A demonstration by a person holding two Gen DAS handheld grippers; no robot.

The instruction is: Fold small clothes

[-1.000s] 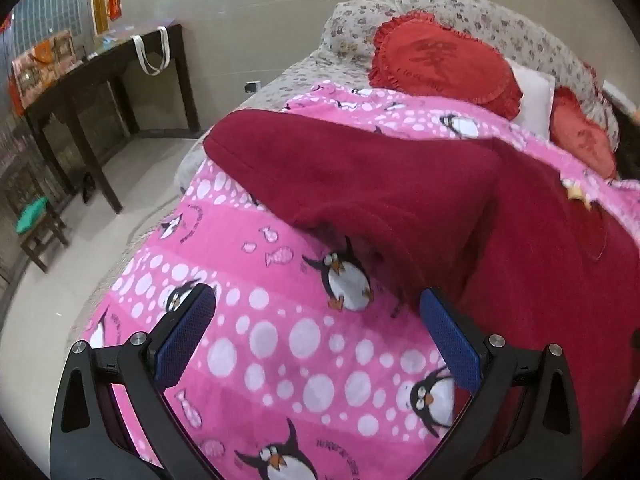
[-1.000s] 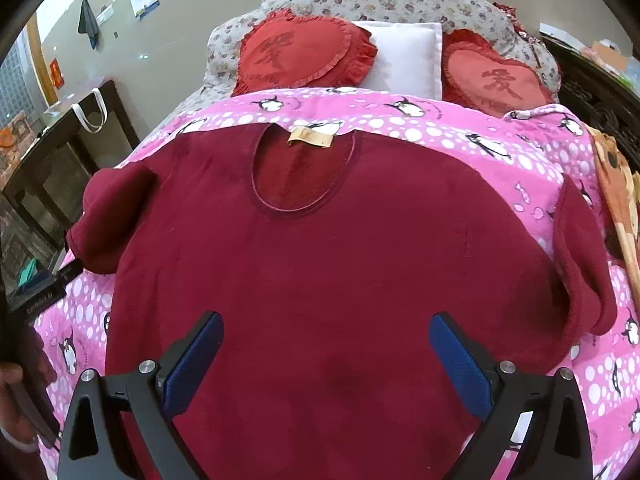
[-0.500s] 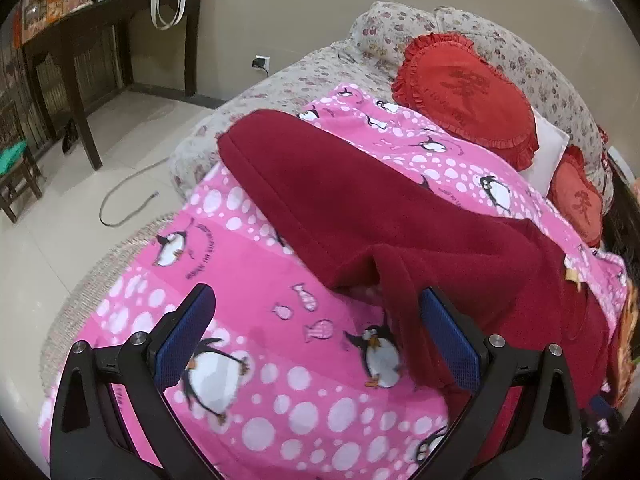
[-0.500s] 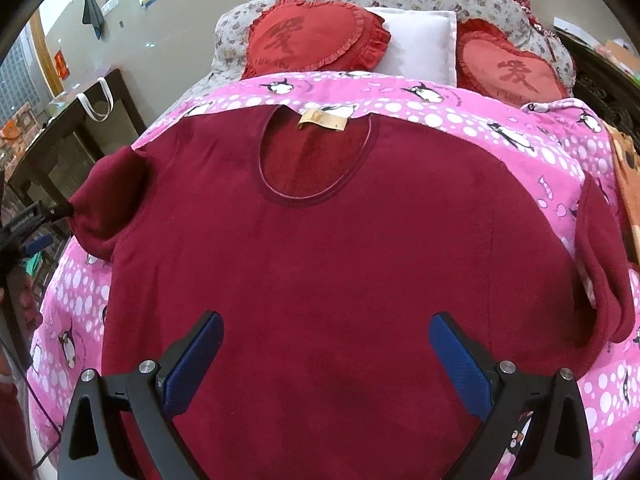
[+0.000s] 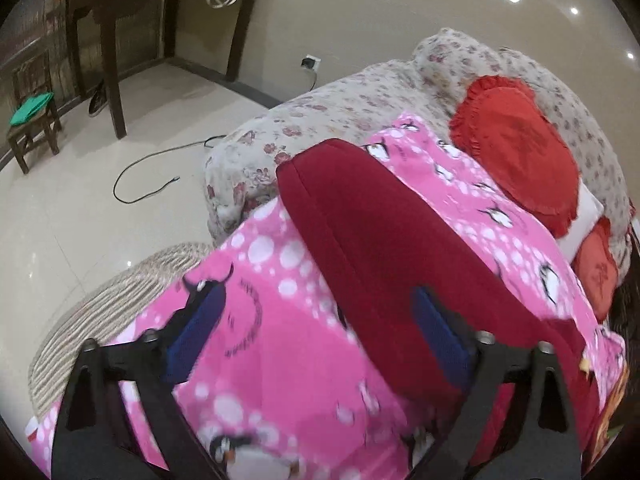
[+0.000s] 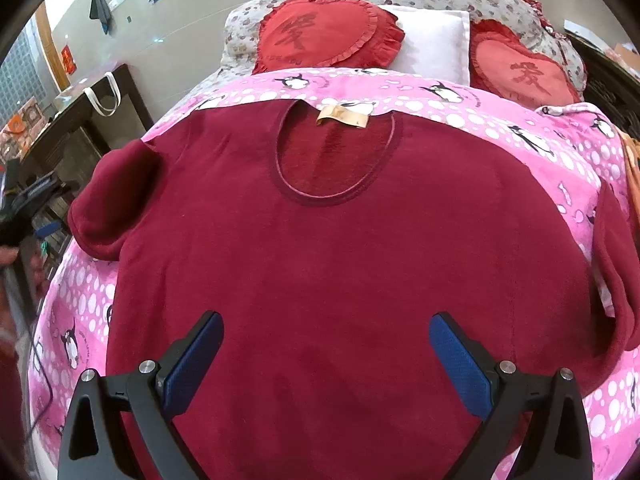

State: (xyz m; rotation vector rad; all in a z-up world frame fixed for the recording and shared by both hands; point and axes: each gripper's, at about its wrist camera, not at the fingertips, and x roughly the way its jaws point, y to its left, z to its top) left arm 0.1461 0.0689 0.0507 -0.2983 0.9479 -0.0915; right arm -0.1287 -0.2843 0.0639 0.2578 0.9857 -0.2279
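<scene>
A dark red short-sleeved shirt (image 6: 340,260) lies flat, neck away from me, on a pink penguin blanket (image 6: 500,120). My right gripper (image 6: 326,324) hangs open over the shirt's lower body, with nothing between its pads. In the left wrist view the shirt's left sleeve (image 5: 360,220) runs up the blanket (image 5: 260,320). My left gripper (image 5: 316,300) straddles the sleeve's lower edge: its right finger is over the red cloth, its left finger over the blanket. Its jaws are closing, with the sleeve's edge between them, and the pads do not press on it.
Two red heart cushions (image 6: 328,36) and a white pillow (image 6: 432,44) lie at the bed's head on a floral cover (image 5: 320,120). Left of the bed are a dark wooden table (image 5: 116,8), a stool with a green cloth (image 5: 32,108), a floor cable (image 5: 148,176) and a woven rug (image 5: 120,292).
My left gripper has swung out along the sleeve towards its cuff and rolled, bringing the floor and table into view. Its jaws stand a little narrower. The right gripper has barely moved.
</scene>
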